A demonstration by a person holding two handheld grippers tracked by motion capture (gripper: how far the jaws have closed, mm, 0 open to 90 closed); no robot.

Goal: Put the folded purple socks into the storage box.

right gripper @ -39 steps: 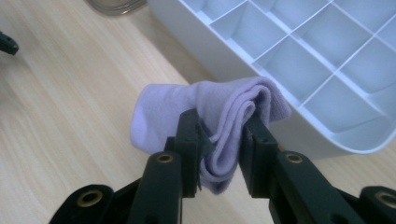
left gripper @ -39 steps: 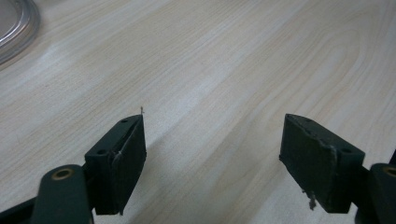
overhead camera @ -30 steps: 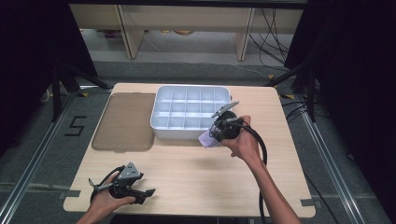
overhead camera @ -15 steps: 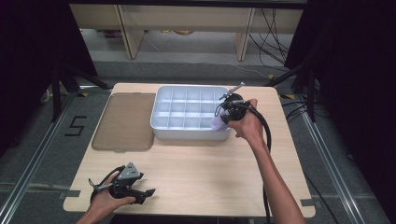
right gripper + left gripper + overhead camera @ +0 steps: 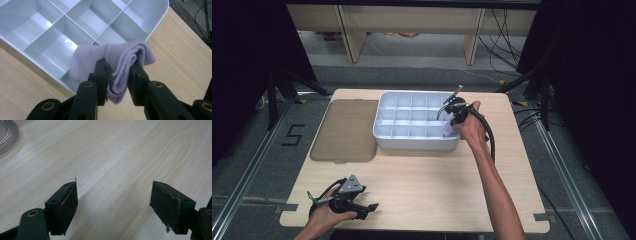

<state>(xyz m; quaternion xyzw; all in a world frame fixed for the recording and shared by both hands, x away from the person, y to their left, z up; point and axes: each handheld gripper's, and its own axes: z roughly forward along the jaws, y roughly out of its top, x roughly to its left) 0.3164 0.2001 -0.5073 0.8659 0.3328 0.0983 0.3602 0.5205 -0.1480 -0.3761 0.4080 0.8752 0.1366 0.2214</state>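
right claw [image 5: 117,75] is clenching the folded lilac cloth [image 5: 112,61] over the divided tray [image 5: 160,18]; next it's lowering it into the cell below.

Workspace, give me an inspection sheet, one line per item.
Surface: pale wood table, bare at the near side.
Job's things: folded lilac cloth held over the near right corner of the white tray; visible compartments empty.
Clutter: brown lid flat left of the tray.
Grippers: right gripper shut on the cloth; left gripper open, low over the table's near left.
Cables: black cable trails along the right forearm; more on the floor behind.
Surroundings: dark curtains at both sides, shelf frame behind.
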